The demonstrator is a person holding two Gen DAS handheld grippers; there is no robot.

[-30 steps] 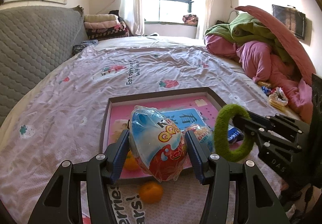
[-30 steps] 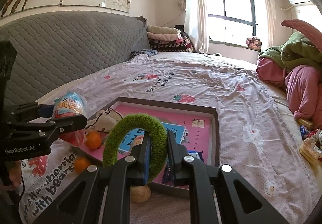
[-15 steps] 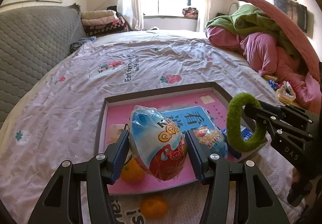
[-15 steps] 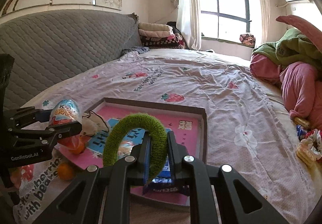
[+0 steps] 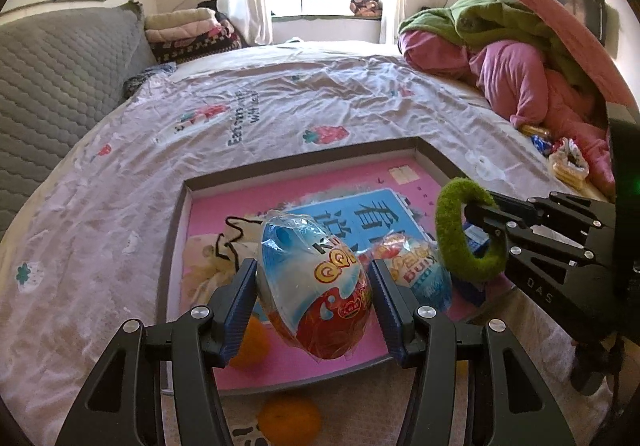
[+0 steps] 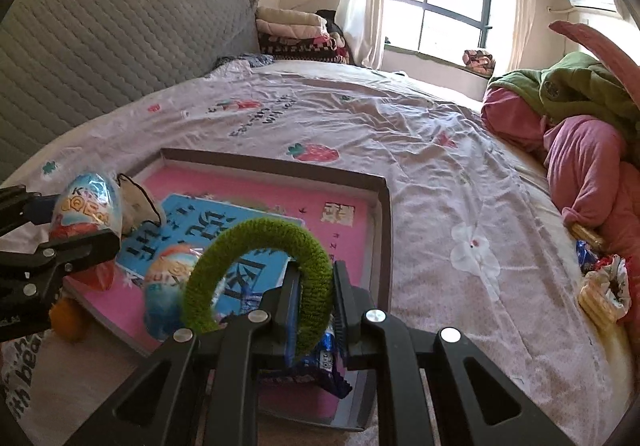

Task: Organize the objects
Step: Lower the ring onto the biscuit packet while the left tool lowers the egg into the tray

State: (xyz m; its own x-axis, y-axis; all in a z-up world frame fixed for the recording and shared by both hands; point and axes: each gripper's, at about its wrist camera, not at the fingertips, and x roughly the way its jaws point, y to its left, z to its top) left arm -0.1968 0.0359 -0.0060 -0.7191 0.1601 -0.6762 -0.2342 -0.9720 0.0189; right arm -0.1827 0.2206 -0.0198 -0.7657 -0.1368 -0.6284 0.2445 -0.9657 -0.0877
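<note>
Above the bed's tray [image 5: 436, 159], left gripper [image 5: 314, 286] clamps a wrapped egg [image 5: 312, 282], right gripper [image 6: 314, 300] pinches a green ring [image 6: 260, 266]; both now lower.

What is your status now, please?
Left gripper shut on egg. Right gripper shut on green ring. Both over pink tray; second egg lies below.

A blue-and-red wrapped toy egg [image 5: 316, 286] is clamped tilted, blue end up, over the near left of the pink tray [image 5: 304, 181]; a fuzzy green ring [image 6: 260, 274] stands on edge, pinched at its right side, over the near right; a second egg [image 5: 416, 274] lies in the tray between them.
</note>
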